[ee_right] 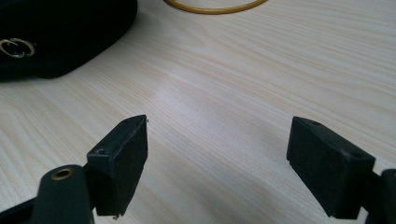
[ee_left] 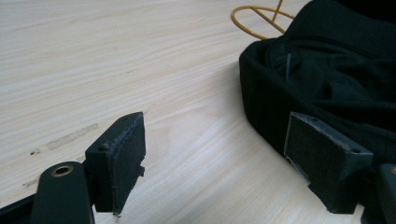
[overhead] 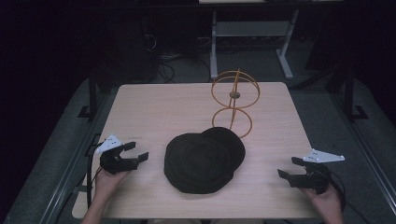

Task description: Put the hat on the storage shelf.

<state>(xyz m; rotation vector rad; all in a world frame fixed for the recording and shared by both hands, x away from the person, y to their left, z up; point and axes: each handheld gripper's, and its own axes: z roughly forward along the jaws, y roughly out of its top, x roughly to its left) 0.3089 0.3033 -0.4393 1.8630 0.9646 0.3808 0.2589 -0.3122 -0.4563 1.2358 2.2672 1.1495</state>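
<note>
The left gripper (overhead: 138,151) rests low over the pale wood-grain table (overhead: 154,107) with its jaws spread wide and nothing between them; the right gripper (overhead: 288,167) sits the same way at the opposite side, jaws apart and empty. Between the two lies a round black fabric hat (overhead: 201,158), soft and slumped, which looks like two overlapping caps or one with a folded brim; I cannot tell which. It is just beyond the left gripper's jaws, its ribbed edge close beside one pad in the left gripper view (ee_left: 327,93), and further off from the right gripper, ahead and to one side of its jaws (ee_right: 56,32). Past the hat, away from both grippers, stands an orange wire hat stand of rings (overhead: 235,100), bare. Judging by this, nothing is done: the hat is not lifted or gripped, and the stand carries nothing. Grasping, raising and placing remain.
</note>
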